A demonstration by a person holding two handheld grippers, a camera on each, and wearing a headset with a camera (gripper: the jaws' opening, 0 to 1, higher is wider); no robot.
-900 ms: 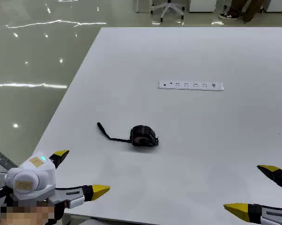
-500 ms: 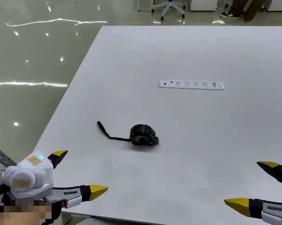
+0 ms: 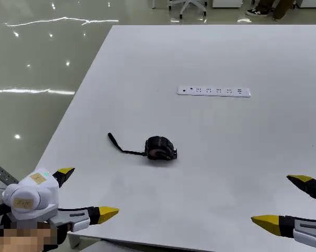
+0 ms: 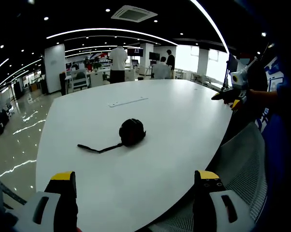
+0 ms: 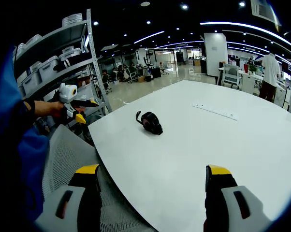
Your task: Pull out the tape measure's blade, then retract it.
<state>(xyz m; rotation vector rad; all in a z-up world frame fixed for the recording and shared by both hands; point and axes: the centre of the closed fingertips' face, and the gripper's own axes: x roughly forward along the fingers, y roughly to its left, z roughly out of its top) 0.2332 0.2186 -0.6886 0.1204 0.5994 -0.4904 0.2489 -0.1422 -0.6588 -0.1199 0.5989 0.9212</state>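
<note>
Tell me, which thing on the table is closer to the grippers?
The black tape measure, small and round. The long white power strip lies farther back on the table.

open-plan office | desks (image 5: 150,72), chairs (image 4: 80,81) in bkgd | shelf rack (image 5: 90,53) w/ bins (image 5: 51,65)

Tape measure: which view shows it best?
Head view: the tape measure lies unobstructed on the white table, case and strap both clear. The left gripper view shows its dark side with the strap; the right gripper view shows it smaller.
</note>
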